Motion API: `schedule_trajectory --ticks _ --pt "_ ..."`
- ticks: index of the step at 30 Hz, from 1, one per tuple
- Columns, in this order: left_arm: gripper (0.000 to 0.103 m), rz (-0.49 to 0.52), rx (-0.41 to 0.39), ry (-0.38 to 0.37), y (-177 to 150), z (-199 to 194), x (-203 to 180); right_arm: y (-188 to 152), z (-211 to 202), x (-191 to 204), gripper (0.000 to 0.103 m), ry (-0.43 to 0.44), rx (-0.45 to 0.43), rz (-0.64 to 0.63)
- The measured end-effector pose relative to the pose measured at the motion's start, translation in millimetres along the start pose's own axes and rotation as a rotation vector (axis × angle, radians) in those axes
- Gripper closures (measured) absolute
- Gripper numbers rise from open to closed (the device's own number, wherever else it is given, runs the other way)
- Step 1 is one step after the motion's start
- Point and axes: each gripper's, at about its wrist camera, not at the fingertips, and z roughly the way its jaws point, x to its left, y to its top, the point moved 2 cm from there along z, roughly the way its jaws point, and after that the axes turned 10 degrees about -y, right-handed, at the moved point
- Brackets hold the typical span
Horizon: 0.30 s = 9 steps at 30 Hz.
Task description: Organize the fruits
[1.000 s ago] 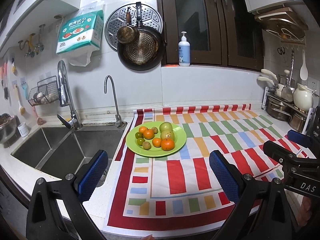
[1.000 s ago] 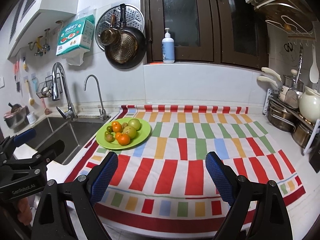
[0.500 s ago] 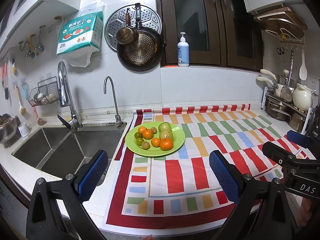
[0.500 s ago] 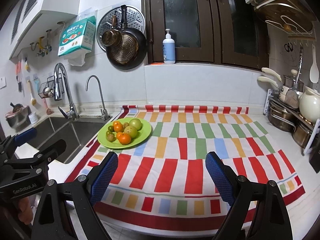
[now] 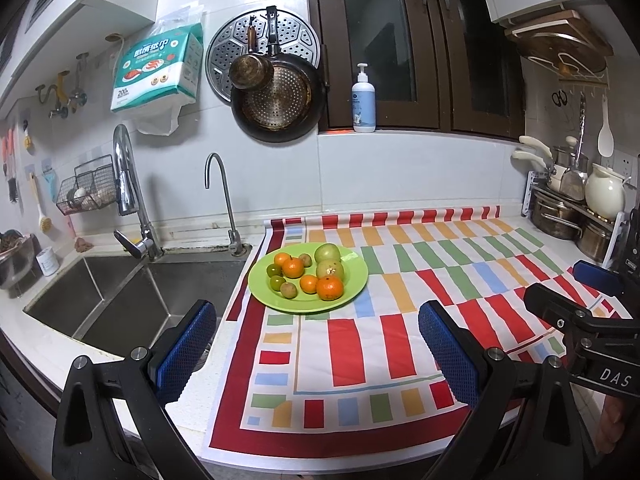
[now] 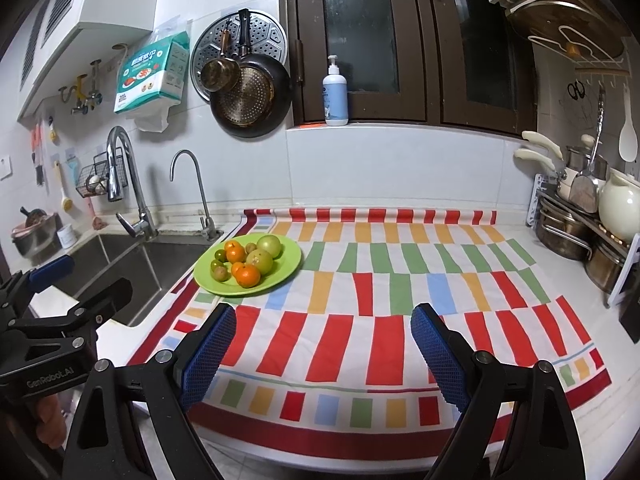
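White kitchen worktop [image 5: 48, 344] carries a cloth of red, green, orange and blue stripes [image 5: 400, 300], and at its back-left corner sits a round lime-green plate [image 5: 352, 276] heaped with fruit. Four orange mandarins [image 5: 330, 288], two larger pale-green round fruits [image 5: 328, 253] and several small green and brownish ones touch one another in the plate's middle. Just left of the plate the cloth's edge meets a steel double sink [image 5: 120, 296]; to its right, striped cloth lies bare as far as stacked metal pots [image 6: 568, 228]. Left gripper [image 5: 316, 348] and right gripper [image 6: 320, 352] hover near the worktop's front edge, fingers spread wide, holding nothing.
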Motion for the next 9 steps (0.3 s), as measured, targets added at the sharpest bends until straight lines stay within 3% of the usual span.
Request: schedule_trajectory --ticks 9 --pt "0.000 -0.002 0.008 0.000 1.2 5.2 -2.5 -1.9 2.8 -1.5 0.013 -0.001 0.007 0.001"
